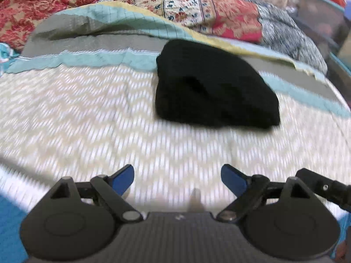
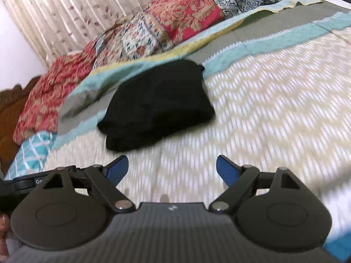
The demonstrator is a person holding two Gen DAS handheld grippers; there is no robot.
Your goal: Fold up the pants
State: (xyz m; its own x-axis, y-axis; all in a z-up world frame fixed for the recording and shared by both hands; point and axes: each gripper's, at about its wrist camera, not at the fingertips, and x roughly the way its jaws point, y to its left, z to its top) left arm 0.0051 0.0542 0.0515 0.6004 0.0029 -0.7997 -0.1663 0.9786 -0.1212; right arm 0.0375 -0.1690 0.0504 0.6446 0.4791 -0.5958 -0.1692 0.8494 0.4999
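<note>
The black pants [image 1: 215, 87] lie folded into a compact bundle on the zigzag-patterned bedspread [image 1: 87, 114]; the right wrist view shows the same pants [image 2: 158, 107] left of centre. My left gripper [image 1: 177, 177] is open, its blue pads spread wide over bare bedspread, well short of the bundle. Likewise my right gripper [image 2: 172, 169] stands open with nothing between its fingers, just in front of the bundle's near edge. The tip of the other gripper [image 1: 318, 184] shows at the right edge of the left wrist view. Both pictures are motion-blurred.
A teal and grey border band [image 1: 87, 54] runs behind the pants. A red floral patchwork quilt [image 2: 171, 26] is heaped along the far side, with a pleated curtain [image 2: 65, 11] behind it. A teal checked cloth [image 2: 33, 153] lies at the left bed edge.
</note>
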